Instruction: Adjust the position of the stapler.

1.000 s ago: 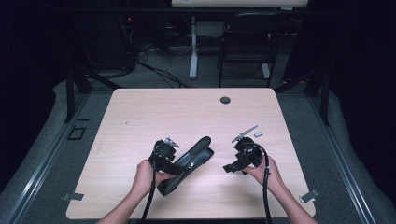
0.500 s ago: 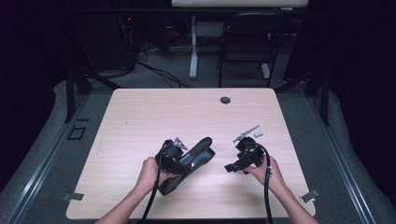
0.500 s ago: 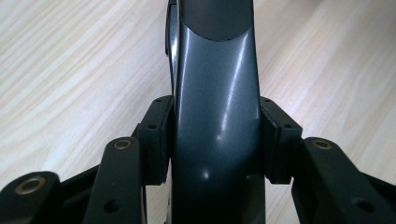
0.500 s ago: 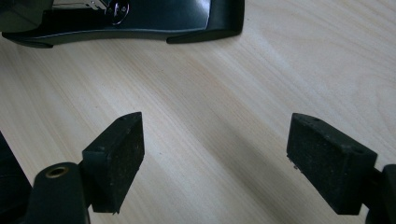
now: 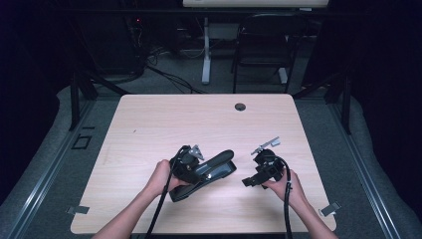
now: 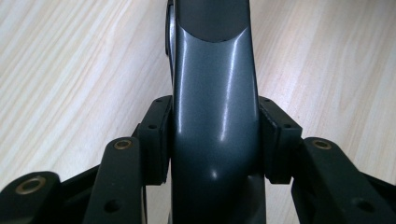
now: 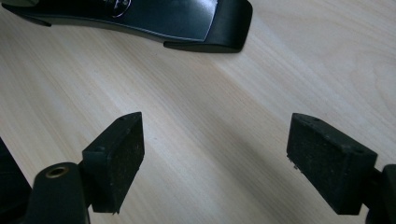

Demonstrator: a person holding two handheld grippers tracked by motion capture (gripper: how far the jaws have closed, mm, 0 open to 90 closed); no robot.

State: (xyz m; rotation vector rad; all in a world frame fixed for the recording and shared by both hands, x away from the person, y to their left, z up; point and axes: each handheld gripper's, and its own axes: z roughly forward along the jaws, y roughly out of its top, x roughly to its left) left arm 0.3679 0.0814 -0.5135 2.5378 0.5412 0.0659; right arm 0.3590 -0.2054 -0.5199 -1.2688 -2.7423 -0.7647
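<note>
A long, glossy dark grey object shaped like a stapler lies slantwise on the wooden table, near the front. My left gripper is shut on its middle. In the left gripper view both pads press against the sides of the stapler-like object. My right gripper is held just right of it, low over the table, and stands open. In the right gripper view nothing is between the wide-apart jaws of the right gripper, and the tip of the stapler-like object lies ahead.
A round cable hole sits near the table's far edge. A dark chair and a desk leg stand behind the table. Cables trail from both grippers toward the front edge.
My left gripper has slid a little to the right along the stapler-like object, which has shifted slightly. The right gripper has barely moved.
</note>
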